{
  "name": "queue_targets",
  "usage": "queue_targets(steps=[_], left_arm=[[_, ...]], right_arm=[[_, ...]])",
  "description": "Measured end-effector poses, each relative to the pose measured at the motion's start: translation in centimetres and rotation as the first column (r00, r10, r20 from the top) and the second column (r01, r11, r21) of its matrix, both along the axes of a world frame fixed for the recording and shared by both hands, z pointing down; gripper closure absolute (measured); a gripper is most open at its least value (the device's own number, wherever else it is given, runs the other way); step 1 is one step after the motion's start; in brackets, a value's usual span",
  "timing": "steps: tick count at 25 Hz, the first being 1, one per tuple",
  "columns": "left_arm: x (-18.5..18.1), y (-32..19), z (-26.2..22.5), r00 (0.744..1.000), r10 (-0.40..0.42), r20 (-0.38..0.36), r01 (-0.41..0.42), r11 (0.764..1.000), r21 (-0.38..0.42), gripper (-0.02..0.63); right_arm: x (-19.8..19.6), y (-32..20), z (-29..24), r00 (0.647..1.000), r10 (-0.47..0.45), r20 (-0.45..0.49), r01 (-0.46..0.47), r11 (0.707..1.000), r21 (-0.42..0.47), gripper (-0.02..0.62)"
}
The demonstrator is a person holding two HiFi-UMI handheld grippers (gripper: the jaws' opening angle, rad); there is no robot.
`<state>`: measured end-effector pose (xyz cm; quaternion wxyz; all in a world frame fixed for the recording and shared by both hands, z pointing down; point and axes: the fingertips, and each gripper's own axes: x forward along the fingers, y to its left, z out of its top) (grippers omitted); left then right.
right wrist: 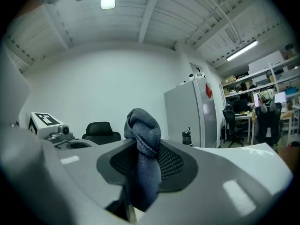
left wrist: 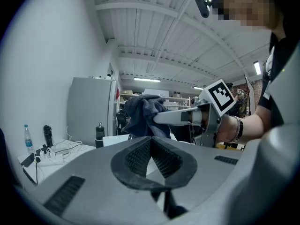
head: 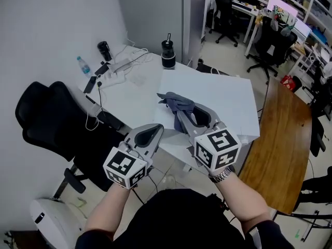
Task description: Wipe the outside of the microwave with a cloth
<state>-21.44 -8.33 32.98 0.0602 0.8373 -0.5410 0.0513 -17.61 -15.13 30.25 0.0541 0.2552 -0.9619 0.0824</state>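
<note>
Office chair: a black office chair (head: 46,118) stands to the left of the left gripper, beside the desk edge.
Desk: a white desk (head: 129,95) lies ahead of both grippers, beyond their tips.
Small items: a water bottle (head: 83,65), a power strip with cables (head: 120,65) and a black flask (head: 167,53) sit on the desk, well ahead of the left gripper.
Left gripper: the left gripper (head: 151,133) is held roughly level in front of the person. Its jaws are pressed together with nothing between them, and the marker cube faces the head camera.
Cloth: a dark grey cloth (head: 176,101) sits at the tip of the right gripper, just ahead and to the right of the left gripper. It is bunched into a knot-like lump above the jaws, with the rest hanging down between them.
Right gripper: the right gripper (head: 184,113) is just beside the left one and reaches a little further forward. Its jaws are pinching the cloth.
Microwave: the microwave (head: 223,97) shows its white flat top ahead of the right gripper. The cloth hangs over its near left edge, but contact cannot be told.
</note>
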Motion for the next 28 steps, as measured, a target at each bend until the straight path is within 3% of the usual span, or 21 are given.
queue_targets(steps=[7, 18, 28], left_arm=[[-5.4, -3.2, 0.4, 1.0, 0.007, -0.009, -0.007, 1.0, -0.005, 0.601], [-8.3, -7.0, 1.7, 0.998, 0.054, -0.041, -0.054, 0.998, -0.013, 0.601], [-9.3, -9.2, 2.7, 0.995, 0.073, -0.067, -0.075, 0.997, -0.028, 0.601]], right_arm=[[-6.2, -3.7, 2.3, 0.998, 0.015, -0.063, -0.018, 0.999, -0.039, 0.482], [-10.6, -7.4, 6.3, 0.981, 0.042, -0.187, -0.057, 0.996, -0.075, 0.482], [-11.9, -9.0, 10.7, 0.907, 0.011, -0.422, -0.056, 0.994, -0.095, 0.482]])
